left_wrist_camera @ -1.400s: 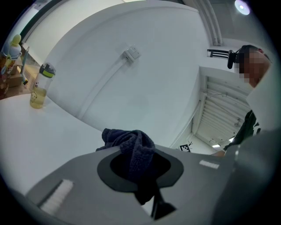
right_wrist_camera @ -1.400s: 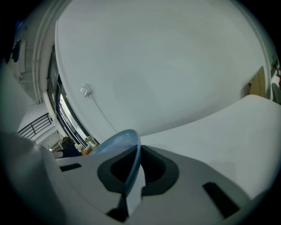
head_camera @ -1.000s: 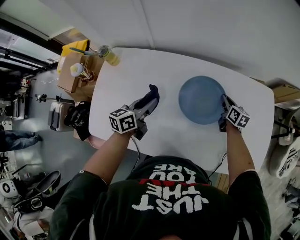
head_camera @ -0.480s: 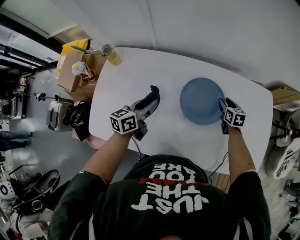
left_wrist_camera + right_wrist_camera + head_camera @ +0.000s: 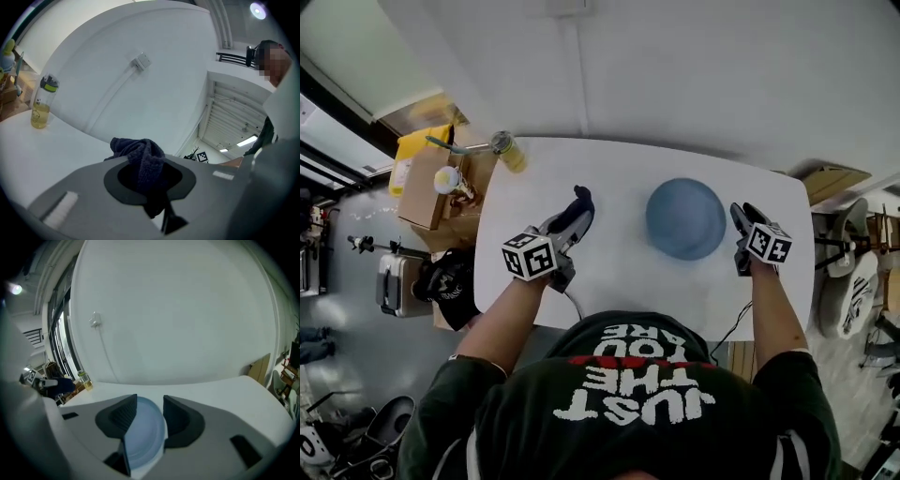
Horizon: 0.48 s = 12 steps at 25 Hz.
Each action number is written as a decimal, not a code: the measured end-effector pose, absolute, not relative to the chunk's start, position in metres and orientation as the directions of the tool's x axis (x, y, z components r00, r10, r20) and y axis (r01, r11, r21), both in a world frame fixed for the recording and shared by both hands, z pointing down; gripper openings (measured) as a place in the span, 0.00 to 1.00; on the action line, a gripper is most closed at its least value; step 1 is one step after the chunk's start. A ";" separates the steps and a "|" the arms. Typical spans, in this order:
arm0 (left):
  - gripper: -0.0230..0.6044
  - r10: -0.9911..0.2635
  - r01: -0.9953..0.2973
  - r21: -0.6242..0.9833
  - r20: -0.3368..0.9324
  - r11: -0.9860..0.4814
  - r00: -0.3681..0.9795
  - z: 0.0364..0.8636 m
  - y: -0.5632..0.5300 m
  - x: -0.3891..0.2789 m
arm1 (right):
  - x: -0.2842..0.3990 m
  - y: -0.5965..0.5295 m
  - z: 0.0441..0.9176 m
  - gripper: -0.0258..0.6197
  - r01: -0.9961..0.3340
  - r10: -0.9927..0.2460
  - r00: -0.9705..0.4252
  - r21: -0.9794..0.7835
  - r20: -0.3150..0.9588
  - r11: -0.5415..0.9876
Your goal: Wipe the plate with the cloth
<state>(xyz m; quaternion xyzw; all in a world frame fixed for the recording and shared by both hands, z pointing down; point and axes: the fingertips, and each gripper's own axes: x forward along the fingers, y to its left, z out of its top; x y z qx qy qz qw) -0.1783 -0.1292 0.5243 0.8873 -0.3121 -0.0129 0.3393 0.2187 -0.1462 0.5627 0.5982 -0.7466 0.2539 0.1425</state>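
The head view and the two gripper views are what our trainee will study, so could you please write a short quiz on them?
1. True or false: the left tongs are shut on the dark cloth.
2. In the right gripper view, what shows between the open jaws of the right tongs? A. the blue plate B. a yellow sponge C. a metal spoon
3. Fill in: in the head view, the bottle stands at the far ___ corner of the white table.

Key: 1 true; 2 A; 3 left.
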 end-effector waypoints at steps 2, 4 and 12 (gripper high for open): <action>0.12 -0.549 -0.533 0.595 0.176 -0.602 0.817 0.514 -0.136 -0.179 | 0.217 -0.139 0.539 0.30 -0.966 -0.844 -0.235 -0.214 0.482 0.146; 0.12 -0.546 -0.520 0.584 0.151 -0.623 0.824 0.501 -0.143 -0.180 | 0.213 -0.135 0.518 0.30 -0.965 -0.859 -0.237 -0.214 0.454 0.153; 0.12 -0.601 -0.569 0.514 0.124 -0.642 0.790 0.451 -0.132 -0.175 | 0.202 -0.117 0.443 0.16 -0.938 -0.879 -0.335 -0.207 0.340 0.278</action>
